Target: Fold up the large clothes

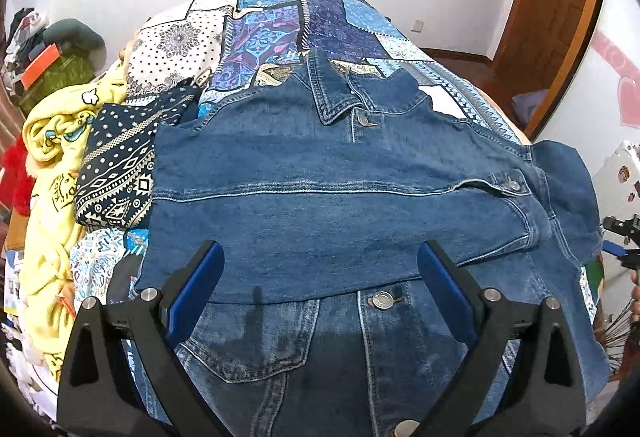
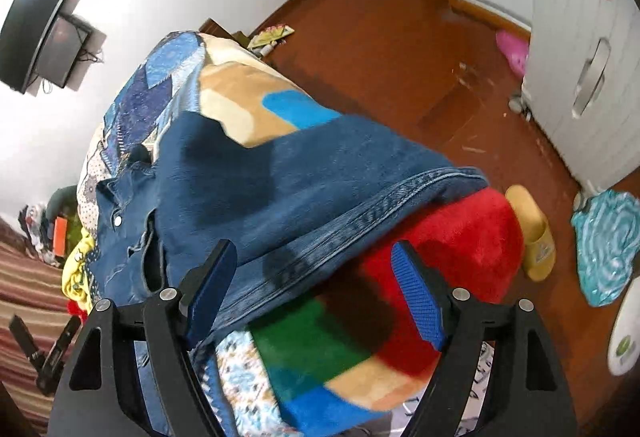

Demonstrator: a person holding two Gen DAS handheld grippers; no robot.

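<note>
Jacket (image 1: 320, 189): denim, flat on bed (image 1: 280, 21), one sleeve folded across.
Left gripper (image 1: 320, 285): released, above jacket.
Right gripper (image 2: 316, 285): released, at jacket's edge.

patchwork bedspread (image 1: 276, 25), yellow blanket (image 1: 48, 165), wall tv (image 2: 36, 37), yellow slipper (image 2: 534, 233).

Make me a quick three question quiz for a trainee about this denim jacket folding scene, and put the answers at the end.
1. True or false: the left gripper is clamped on the denim jacket.
2. What lies across the jacket's chest? A) a sleeve B) a towel C) a belt
3. Fill in: over the bed's edge, the jacket hangs on a blanket whose nearest patch is ____.

Key: 1 false, both the left and the right gripper are open and hold nothing; 2 A, a sleeve; 3 red.
</note>
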